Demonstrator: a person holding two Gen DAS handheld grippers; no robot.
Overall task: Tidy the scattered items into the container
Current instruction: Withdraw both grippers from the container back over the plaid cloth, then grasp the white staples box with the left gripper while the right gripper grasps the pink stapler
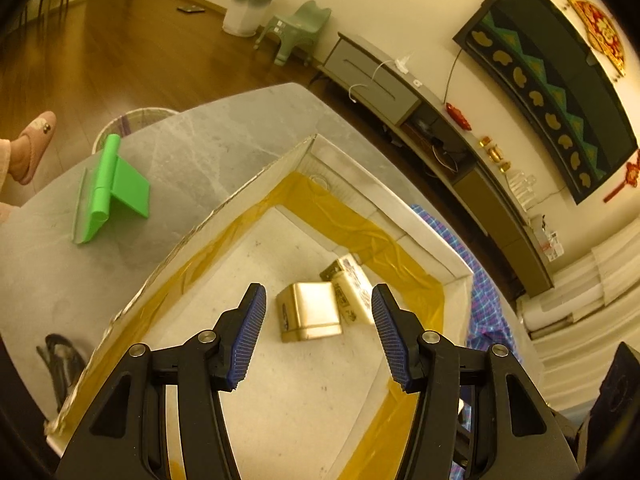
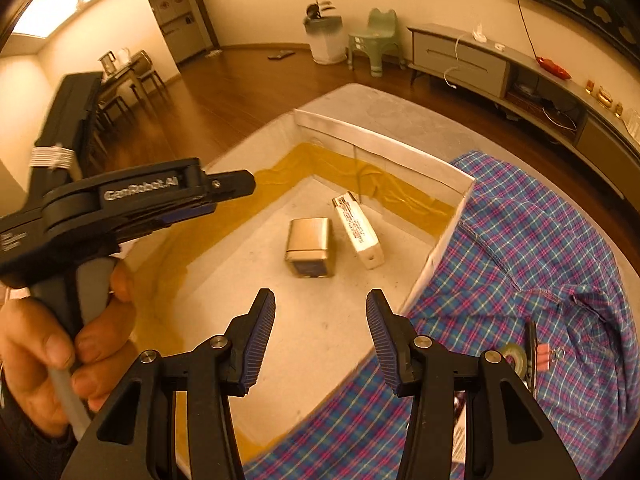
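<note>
Both grippers hang over the box (image 1: 436,248), and nothing is between the fingers of either. The left gripper (image 1: 318,332) has its fingers spread wide; so does the right gripper (image 2: 321,336). On the box floor lie a gold tin (image 2: 310,246) and a white carton (image 2: 358,236), just beside each other and nearer the far wall. So two items are already in.

What remains outside the box: a green stand (image 1: 116,190) on the table (image 1: 192,140), well off from the box's left wall, and a tape roll (image 2: 516,358) with a pink clip (image 2: 543,358) on the plaid cloth (image 2: 540,240) draped over the box's right wall.

I'd judge the next step is fetching one of these. The right gripper should take the clip or roll, coming straight down so the cloth isn't pinched with it. The left suits the stand; grip its thick roll edge, not the thin flap.
</note>
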